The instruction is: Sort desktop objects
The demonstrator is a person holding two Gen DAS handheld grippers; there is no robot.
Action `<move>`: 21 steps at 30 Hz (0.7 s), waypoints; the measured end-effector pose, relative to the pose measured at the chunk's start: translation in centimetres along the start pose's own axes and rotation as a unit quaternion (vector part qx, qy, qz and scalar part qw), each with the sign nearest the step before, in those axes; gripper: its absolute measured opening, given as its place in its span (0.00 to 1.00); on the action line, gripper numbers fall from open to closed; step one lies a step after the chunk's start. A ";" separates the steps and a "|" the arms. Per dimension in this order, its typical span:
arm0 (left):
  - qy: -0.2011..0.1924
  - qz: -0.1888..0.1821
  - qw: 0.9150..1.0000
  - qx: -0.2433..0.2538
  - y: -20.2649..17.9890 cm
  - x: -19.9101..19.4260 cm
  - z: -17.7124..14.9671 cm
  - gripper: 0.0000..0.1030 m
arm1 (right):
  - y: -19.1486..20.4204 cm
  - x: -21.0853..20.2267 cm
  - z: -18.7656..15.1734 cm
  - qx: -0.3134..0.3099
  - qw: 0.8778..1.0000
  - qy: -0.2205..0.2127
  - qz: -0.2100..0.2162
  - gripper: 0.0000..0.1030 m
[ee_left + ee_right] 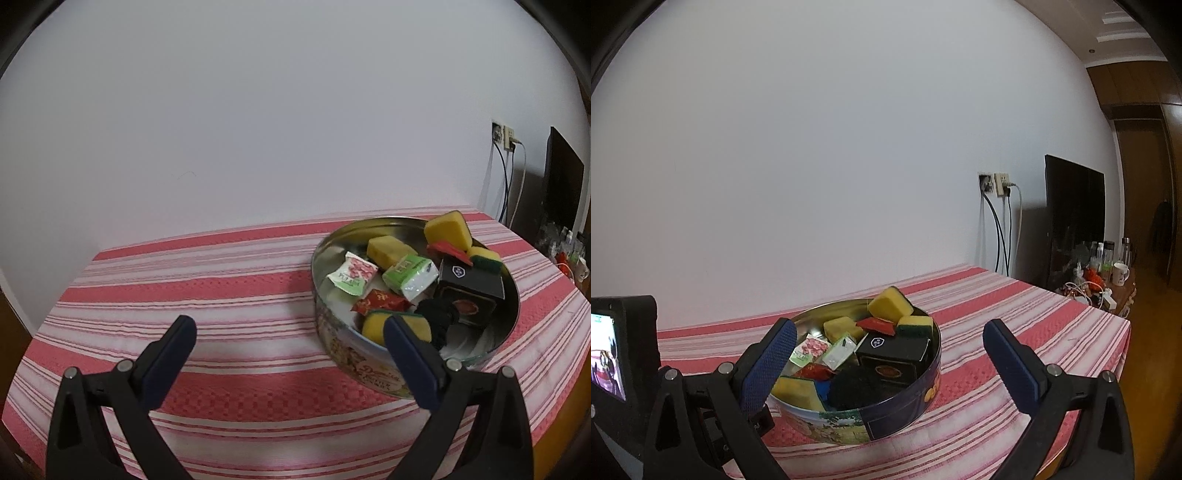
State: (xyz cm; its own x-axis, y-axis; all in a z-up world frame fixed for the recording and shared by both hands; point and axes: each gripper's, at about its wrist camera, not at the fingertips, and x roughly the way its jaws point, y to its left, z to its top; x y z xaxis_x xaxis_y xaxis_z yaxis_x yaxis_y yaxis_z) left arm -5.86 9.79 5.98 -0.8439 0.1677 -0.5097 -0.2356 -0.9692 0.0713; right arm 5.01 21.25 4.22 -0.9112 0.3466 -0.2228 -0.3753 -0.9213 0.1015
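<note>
- Left gripper (290,330): fingers spread wide, holding nothing; the tin (338,341) sits just past the right fingertip, on the cloth (192,288).
- Right gripper (890,334): fingers spread wide, empty; the tin (897,413) lies between them, nearer the left fingertip.
- Both grippers are held level and low above the cloth.
- Round printed metal tin, shiny inside, piled with yellow sponges (889,304), foil sachets (352,273) and a black box (894,356).
- Woven cloth, pink-and-white stripes.
</note>
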 end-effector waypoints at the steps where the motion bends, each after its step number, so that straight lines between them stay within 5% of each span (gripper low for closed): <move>1: -0.001 0.000 1.000 0.001 0.0 -0.1 0.0 0.99 | 0.0 -0.1 0.0 0.000 1.000 -0.002 0.000 1.00; 21: -0.012 -0.001 1.000 0.012 -1.7 -1.0 0.6 0.99 | -2.5 -0.6 -0.2 0.016 1.000 -0.019 0.000 1.00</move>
State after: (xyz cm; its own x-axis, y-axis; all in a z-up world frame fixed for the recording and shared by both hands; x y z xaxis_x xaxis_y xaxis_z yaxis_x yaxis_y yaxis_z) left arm -4.90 11.43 6.86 -0.8542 0.1741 -0.4900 -0.2491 -0.9641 0.0917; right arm 6.53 23.34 3.86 -0.9166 0.3536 -0.1867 -0.3802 -0.9153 0.1331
